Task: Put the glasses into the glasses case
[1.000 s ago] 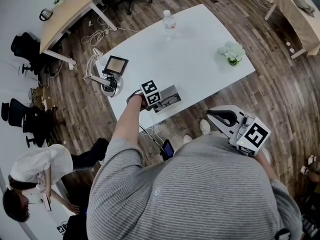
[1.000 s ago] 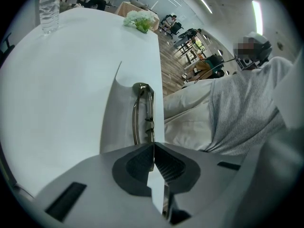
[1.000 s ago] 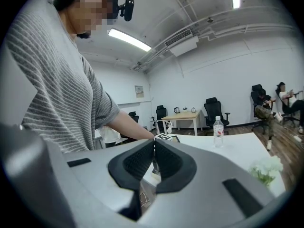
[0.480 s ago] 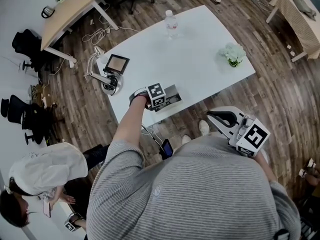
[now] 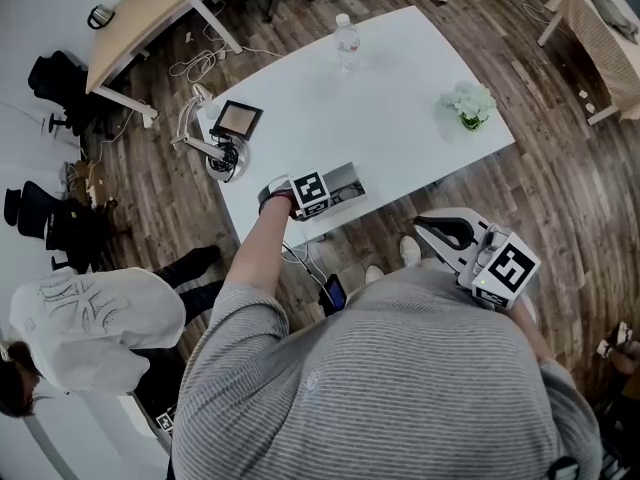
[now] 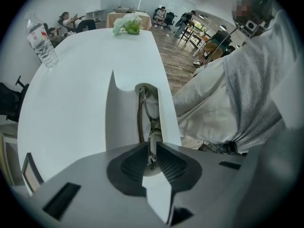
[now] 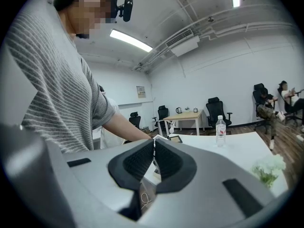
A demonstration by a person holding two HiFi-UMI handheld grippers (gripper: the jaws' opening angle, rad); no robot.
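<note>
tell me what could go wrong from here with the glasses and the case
1. The left gripper is opening its jaws, but the glasses frame sits between them; lifting early could drag them out of the glasses case.
2. The glasses case lies at the table edge nearest the person; a nudge might tip it off.

The white rectangular surface (image 5: 400, 108) stood on a wood-plank floor (image 5: 560, 168). On it stood a clear plastic water bottle (image 5: 346, 40) near the far edge and a small bunch of white flowers (image 5: 468, 104) toward the right end. A dark-framed tan square panel (image 5: 236, 119) lay at the left corner, and an open pale grey glasses case (image 5: 345, 181) at the near edge.
</note>
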